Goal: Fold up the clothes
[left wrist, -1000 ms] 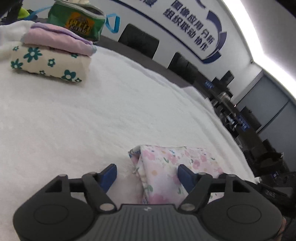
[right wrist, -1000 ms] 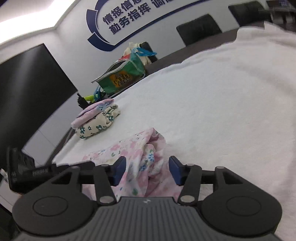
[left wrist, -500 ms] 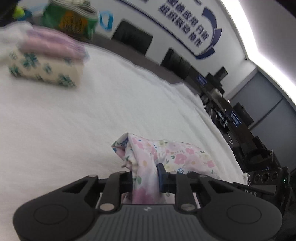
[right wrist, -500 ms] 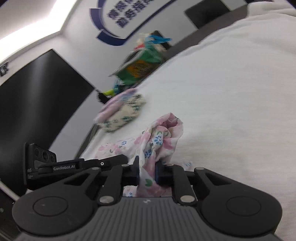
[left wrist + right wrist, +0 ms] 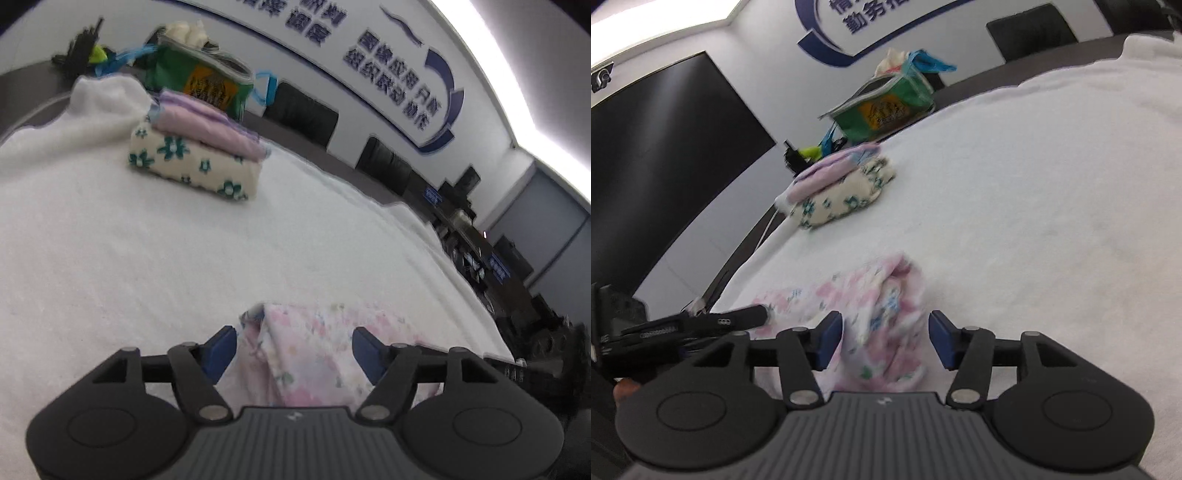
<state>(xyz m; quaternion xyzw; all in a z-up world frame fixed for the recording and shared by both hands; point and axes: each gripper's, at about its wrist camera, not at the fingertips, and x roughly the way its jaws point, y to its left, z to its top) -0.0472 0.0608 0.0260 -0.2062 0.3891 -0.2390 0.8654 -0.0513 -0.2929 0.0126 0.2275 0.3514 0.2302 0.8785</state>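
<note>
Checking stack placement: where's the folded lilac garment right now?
Left wrist view, upper left: the lilac garment lies on the teal-flowered folded cloth, in front of the green bag.

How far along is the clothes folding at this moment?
Done: two folded pieces sit stacked at the far side of the white cover, a lilac garment on a cream one with teal flowers. In hand: nothing gripped. The left gripper and right gripper have just been opening, and the pink floral garment lies loosely folded between their fingers. Left: finishing it and probably stacking it.
</note>
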